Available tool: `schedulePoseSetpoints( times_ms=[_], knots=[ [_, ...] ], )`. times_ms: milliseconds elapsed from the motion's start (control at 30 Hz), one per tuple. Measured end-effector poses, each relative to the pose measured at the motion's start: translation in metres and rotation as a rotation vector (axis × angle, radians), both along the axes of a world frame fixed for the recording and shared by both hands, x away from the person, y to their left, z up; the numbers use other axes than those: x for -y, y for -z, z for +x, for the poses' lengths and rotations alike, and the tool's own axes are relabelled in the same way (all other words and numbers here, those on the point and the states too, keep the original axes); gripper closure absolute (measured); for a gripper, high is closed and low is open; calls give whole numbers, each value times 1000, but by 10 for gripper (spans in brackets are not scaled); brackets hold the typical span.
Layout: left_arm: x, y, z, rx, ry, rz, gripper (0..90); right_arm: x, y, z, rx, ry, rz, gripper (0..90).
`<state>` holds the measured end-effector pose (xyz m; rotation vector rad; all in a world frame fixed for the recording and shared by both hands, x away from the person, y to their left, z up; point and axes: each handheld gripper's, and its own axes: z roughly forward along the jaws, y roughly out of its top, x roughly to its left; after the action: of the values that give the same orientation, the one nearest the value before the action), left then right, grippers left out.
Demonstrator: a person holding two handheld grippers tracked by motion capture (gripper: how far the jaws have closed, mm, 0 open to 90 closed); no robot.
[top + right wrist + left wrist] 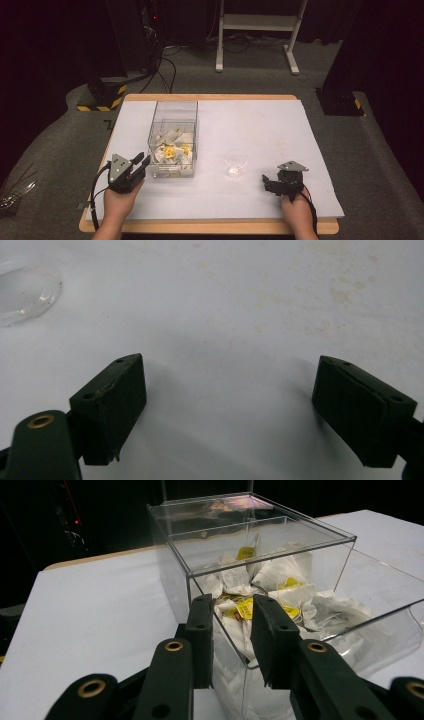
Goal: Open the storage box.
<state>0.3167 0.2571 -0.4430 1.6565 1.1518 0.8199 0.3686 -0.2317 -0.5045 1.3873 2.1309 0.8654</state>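
At the lower left of the high view I see my left tongs (141,163), just beside the near left corner of the clear box (173,137). In the left gripper view the left tongs (232,625) are narrow, and the near wall of the clear box (260,555) stands between the jaws; I cannot tell if the pads press it. The box is full of tea bags (280,587) with yellow tags. It stands left of centre on the white desk (260,125), and left of it there is an open strip up to the desk edge.

Right of the box, well apart from it, lies a small clear cup (235,162), with free white surface around it.

At the lower right, my right tongs (266,181) rest near the cup. In the right gripper view the right tongs (227,400) are wide with nothing between them, and the cup (27,292) is at the upper left corner.
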Motion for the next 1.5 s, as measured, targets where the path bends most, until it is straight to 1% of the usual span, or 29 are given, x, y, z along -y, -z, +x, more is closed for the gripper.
schedulePoseSetpoints(
  times_ms=[200, 367, 467, 600, 833, 1000, 1300, 1500],
  knots=[
    [3, 1, 9, -12, 11, 3, 720, 0, 0, 0, 1, 0, -1, 141],
    [2, 0, 13, -5, 4, 2, 726, 0, 0, 0, 1, 0, -1, 141],
    [3, 2, 17, -10, -1, 2, 734, 0, 0, 0, 1, 0, -1, 141],
    [3, 4, 20, -11, -8, -9, 736, 0, 0, 0, 4, -2, -3, 141],
    [2, 9, 20, -20, -10, -11, 732, 0, 0, 0, 1, -1, -2, 141],
    [1, 13, 19, -30, -5, -23, 728, 0, 0, 0, 2, -1, -2, 141],
    [0, 17, 18, -32, -3, -25, 724, 0, 0, 0, 3, -1, -3, 141],
    [1, 19, 16, -22, -12, -31, 730, 0, 0, 0, 4, -1, -3, 142]
  ],
)
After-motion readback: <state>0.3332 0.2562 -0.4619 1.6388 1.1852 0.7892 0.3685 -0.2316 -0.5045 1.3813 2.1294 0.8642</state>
